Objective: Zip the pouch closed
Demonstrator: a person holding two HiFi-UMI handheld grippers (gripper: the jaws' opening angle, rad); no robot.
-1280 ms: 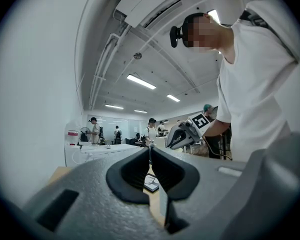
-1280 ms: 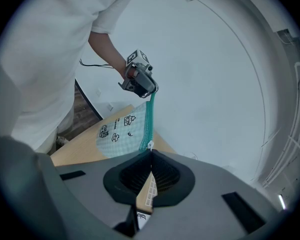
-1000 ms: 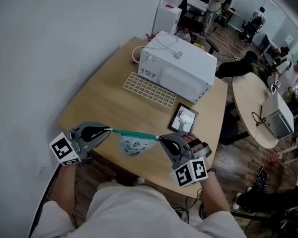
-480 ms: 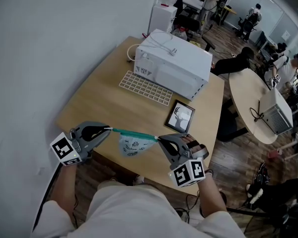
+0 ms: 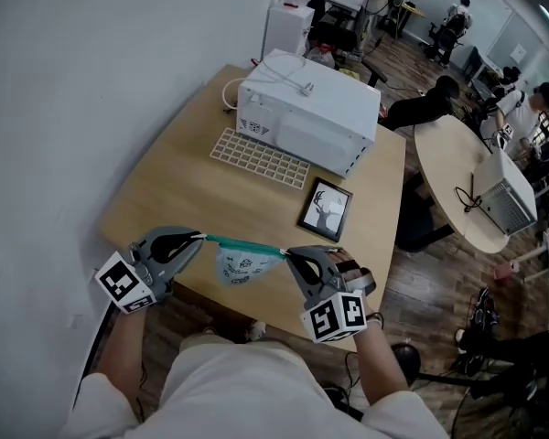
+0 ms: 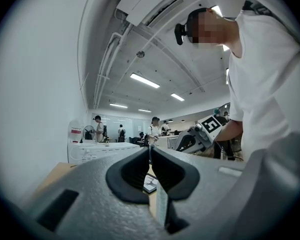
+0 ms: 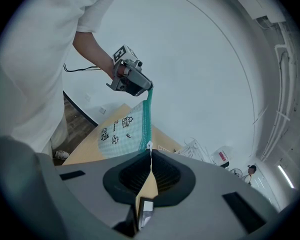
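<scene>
Above the near edge of a pale wooden table [image 5: 178, 186], a small soft pouch [image 5: 241, 266] hangs in the air, stretched between two grippers. Its body is light fabric with a faint check and small dark printed drawings, sagging to a rounded point below a straight teal zip band [image 5: 242, 242]. In the right gripper view that band looks woven and ribbed.

The left gripper [image 5: 199, 239], grey with black ridged pads, lies level and points across toward the other one. Its jaws are pressed together on the pouch's left end, and the left gripper view shows only a thin edge of material between them.

The right gripper [image 5: 288, 252] points back toward it, tilted slightly downward. Its jaws are likewise pinched tight on the pouch's zip end, where a small white pull [image 7: 149, 145] sits at the jaw tips. Both forearms are bare and reach out from a white shirt, with the marker cubes at the outer ends.

Farther back on the table stand a boxy white appliance [image 5: 306, 112], a flat white gridded panel [image 5: 259, 158] and a dark-framed picture [image 5: 325, 209].
</scene>
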